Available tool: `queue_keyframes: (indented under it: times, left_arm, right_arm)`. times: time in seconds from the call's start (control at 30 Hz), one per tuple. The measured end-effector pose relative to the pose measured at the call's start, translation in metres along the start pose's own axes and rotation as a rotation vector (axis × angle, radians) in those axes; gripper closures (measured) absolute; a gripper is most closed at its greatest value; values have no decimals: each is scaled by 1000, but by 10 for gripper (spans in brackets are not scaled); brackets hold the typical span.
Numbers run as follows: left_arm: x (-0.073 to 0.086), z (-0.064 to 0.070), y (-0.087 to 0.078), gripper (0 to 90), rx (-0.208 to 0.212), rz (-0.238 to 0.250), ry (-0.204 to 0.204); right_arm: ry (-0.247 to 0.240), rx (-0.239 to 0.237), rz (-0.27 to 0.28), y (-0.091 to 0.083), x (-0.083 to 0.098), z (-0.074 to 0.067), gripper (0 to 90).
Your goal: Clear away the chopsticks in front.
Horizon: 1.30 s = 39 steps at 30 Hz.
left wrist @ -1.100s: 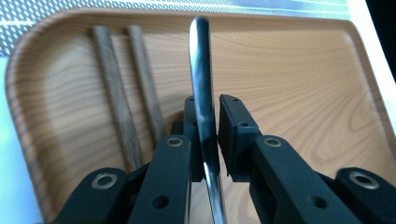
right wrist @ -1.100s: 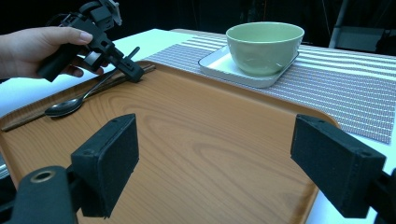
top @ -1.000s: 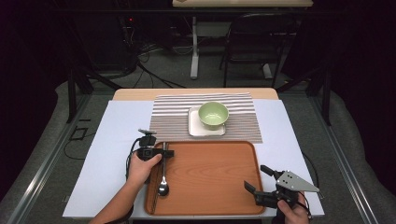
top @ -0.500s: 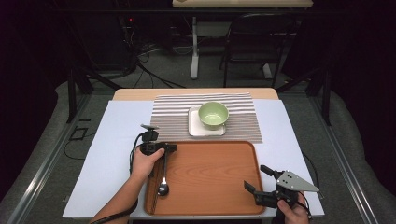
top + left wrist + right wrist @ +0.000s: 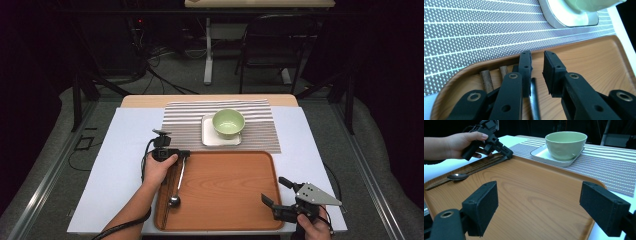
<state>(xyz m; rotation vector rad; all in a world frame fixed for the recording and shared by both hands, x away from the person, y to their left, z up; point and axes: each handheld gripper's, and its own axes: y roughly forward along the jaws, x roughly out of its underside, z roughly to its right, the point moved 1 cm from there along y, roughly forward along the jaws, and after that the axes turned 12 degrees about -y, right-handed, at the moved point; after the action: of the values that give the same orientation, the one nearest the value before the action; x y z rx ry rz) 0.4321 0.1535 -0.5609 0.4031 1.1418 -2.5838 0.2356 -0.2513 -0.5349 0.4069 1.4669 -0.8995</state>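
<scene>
Two grippers are near the brown tray (image 5: 235,200). The left gripper (image 5: 537,71) is over the tray's far left corner. Its jaws have just been opening a little, and the spoon (image 5: 176,190) handle lies in the small gap between them, not squeezed. The spoon lies on the tray beside the chopsticks (image 5: 486,79). The right gripper (image 5: 544,207) hangs spread wide at the tray's near right corner.
</scene>
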Motion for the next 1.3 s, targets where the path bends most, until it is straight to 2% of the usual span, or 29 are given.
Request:
queue_keyframes:
  times: [0.17, 0.27, 0.4, 0.57, 0.9, 1.1, 1.3]
  left_arm:
    - [0, 0, -4, 751, -11, 9, 4]
    - [0, 2, -7, 735, -16, 17, 22]
    - [2, 7, -12, 685, -18, 27, 45]
    - [3, 15, -21, 644, -1, 42, 60]
    - [4, 31, -35, 497, -24, 83, 111]
    - [5, 42, -41, 401, -81, 104, 149]
    - [5, 48, -44, 392, -104, 93, 162]
  right_arm:
    - [2, -1, -2, 0, 0, 0, 146]
    - [5, -1, -3, 0, 0, 0, 146]
    - [8, -2, -5, 1, 0, 0, 147]
    - [3, -1, -4, 1, 0, 0, 147]
    - [1, -5, -1, 2, -1, 0, 146]
    - [-3, -9, 1, 3, -1, 0, 147]
    - [-2, -8, 2, 3, -1, -1, 146]
